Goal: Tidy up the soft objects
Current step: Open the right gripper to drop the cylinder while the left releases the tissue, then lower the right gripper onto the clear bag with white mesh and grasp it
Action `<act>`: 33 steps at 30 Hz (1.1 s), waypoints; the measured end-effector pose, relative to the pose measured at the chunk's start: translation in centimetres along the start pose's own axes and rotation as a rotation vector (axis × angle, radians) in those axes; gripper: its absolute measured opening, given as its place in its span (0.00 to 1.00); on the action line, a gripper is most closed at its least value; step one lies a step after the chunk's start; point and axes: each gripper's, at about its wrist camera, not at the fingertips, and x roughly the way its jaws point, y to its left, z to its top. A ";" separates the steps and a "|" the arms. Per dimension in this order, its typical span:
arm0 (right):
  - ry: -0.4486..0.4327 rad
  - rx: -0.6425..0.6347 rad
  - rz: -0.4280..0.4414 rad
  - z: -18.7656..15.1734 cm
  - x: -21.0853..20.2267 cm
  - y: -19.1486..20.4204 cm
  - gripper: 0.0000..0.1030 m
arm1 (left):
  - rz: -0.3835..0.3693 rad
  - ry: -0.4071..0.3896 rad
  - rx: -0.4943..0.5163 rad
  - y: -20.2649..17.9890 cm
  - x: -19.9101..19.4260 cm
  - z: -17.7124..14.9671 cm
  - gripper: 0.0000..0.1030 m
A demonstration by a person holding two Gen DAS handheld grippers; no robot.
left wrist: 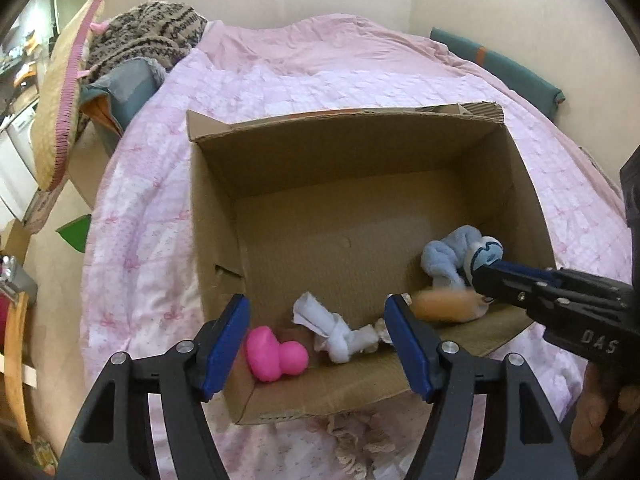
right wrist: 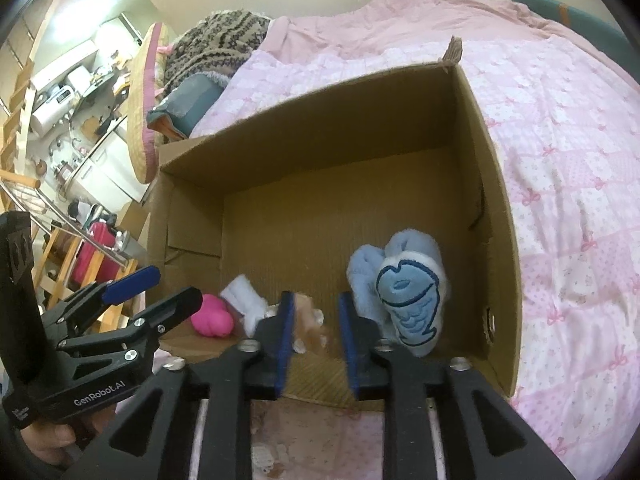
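An open cardboard box sits on a pink quilted bed. Inside near its front wall lie a pink rubber toy, a knotted white cloth, a light blue fish plush and a blurred orange-tan plush. My left gripper is open and empty above the box's front edge, over the pink toy and white cloth. My right gripper is open over the box; the orange plush lies just beyond its jaws, blurred.
The pink quilt covers the bed around the box. A patterned knit blanket and a teal cushion lie at the bed's far left. A teal pad leans by the wall. Furniture and a drying rack stand left.
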 end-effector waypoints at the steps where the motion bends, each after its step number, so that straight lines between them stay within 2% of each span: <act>1: -0.011 0.000 0.006 0.0 -0.2 0.0 0.60 | 0.000 -0.004 -0.002 0.1 -0.2 0.0 0.65; 3: -0.055 0.013 -0.008 0.1 -0.9 0.0 0.78 | 0.005 -0.019 -0.006 0.3 -0.8 0.0 0.65; 9: -0.111 0.027 -0.008 -0.1 -2.5 0.0 0.78 | 0.019 -0.073 -0.023 0.9 -2.7 0.0 0.65; 12: -0.123 0.016 -0.011 -0.3 -3.4 0.2 0.78 | 0.082 -0.112 -0.019 1.0 -4.1 -0.1 0.65; 15: -0.127 0.011 -0.013 -0.9 -4.4 0.3 0.78 | 0.086 -0.116 -0.030 1.1 -4.9 -0.4 0.65; 29: -0.089 0.061 0.026 -4.8 -6.5 1.1 0.78 | 0.011 0.023 -0.125 2.6 -6.6 -4.9 0.65; 33: -0.047 0.062 0.025 -5.7 -5.9 1.5 0.78 | 0.000 0.062 -0.134 2.5 -6.3 -6.1 0.65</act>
